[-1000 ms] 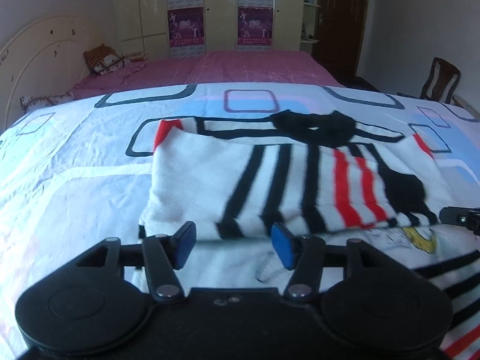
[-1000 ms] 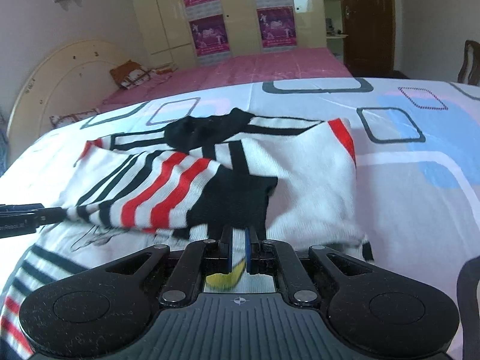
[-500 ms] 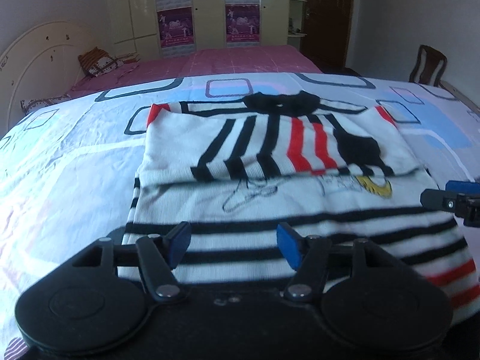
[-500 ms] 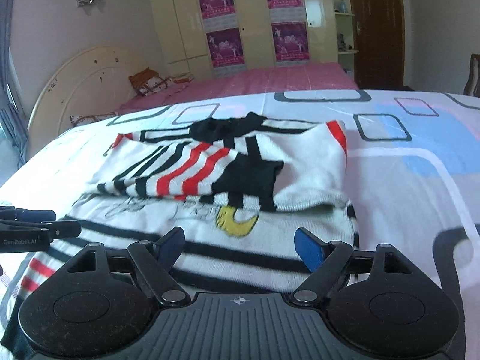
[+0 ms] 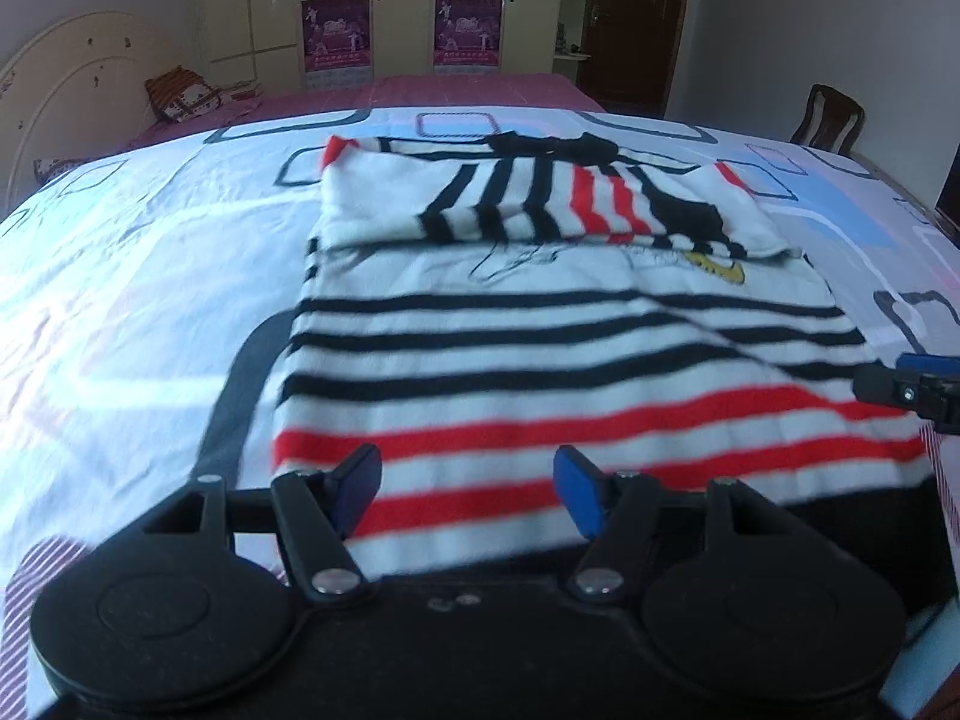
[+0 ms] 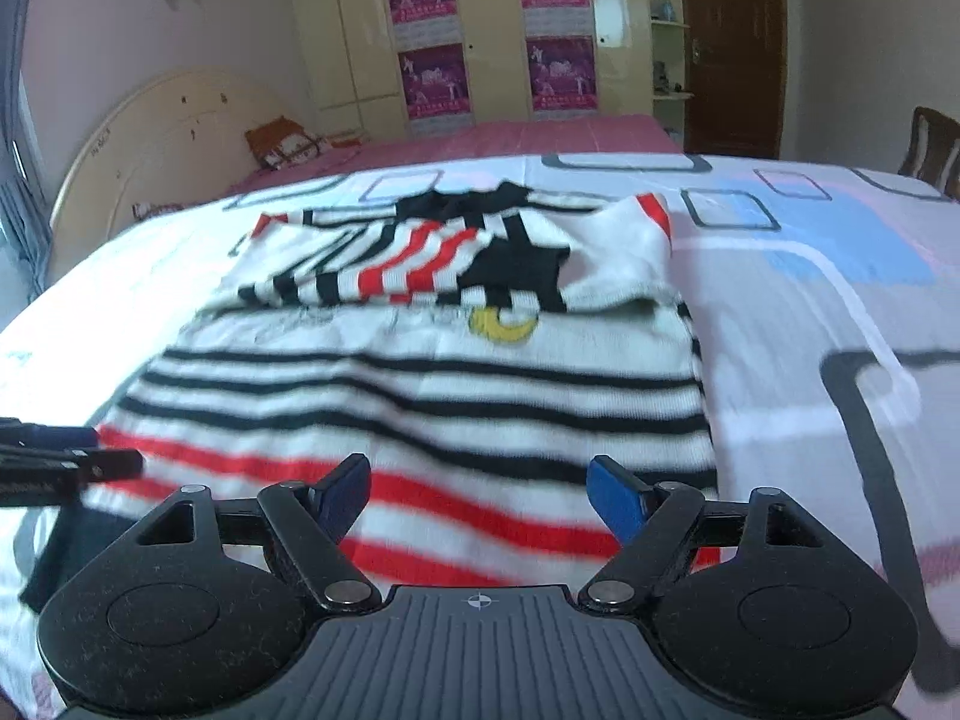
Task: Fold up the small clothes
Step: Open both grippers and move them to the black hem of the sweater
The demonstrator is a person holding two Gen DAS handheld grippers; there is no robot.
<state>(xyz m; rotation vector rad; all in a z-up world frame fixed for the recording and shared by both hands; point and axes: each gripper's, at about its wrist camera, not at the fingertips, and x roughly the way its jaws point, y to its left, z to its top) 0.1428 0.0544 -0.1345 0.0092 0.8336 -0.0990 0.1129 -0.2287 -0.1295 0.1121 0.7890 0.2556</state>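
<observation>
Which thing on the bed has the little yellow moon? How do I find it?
Look at the big bed with the white sheet printed with squares. In its middle lies a striped sweater, its sleeves folded across the chest. It alone has black and red stripes, with a yellow crescent peeking below the sleeves.

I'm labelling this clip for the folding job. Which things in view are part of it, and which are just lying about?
Part of the job:
- striped sweater, sleeves folded across its chest
- left hand-held gripper, open, nothing held
- right hand-held gripper, open, nothing held
- patterned bedsheet it lies on

Just lying about:
- orange cushion
- wooden chair
- purple posters on the wardrobe
</observation>
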